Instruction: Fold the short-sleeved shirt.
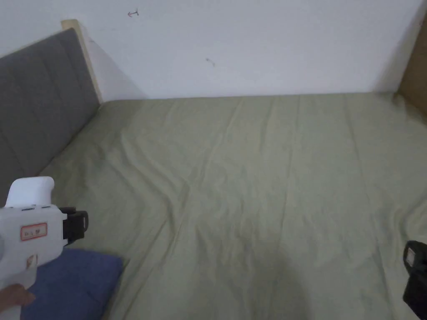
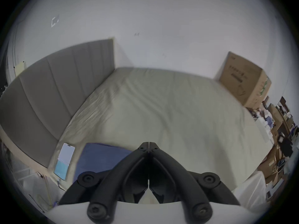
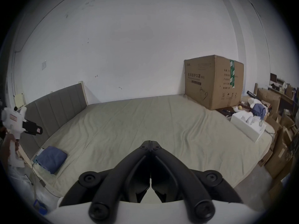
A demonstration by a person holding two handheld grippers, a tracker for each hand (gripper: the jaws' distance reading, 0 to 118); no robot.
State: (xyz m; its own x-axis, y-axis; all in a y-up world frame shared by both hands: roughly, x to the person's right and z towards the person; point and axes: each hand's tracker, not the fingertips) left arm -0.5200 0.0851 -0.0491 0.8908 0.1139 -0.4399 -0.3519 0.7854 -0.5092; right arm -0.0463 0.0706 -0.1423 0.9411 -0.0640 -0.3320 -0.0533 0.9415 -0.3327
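A folded blue shirt (image 1: 71, 283) lies at the near left corner of the bed, also seen as the blue shirt (image 2: 100, 159) and the blue shirt (image 3: 51, 158). My left gripper (image 1: 83, 225) hovers just above the shirt's far edge, held by a hand; its jaws are shut with nothing between them, as my left gripper (image 2: 148, 148) shows. My right gripper (image 3: 150, 142) is shut and empty above the bed's near edge; a black part of the right gripper (image 1: 417, 275) peeks in at the lower right.
The bed has a wrinkled olive sheet (image 1: 258, 175), a grey headboard (image 1: 37, 112) on the left and a white wall behind. A large cardboard box (image 3: 213, 83) stands at the far right corner, a white box (image 3: 247, 128) near it. A phone-like device (image 2: 64, 159) lies beside the shirt.
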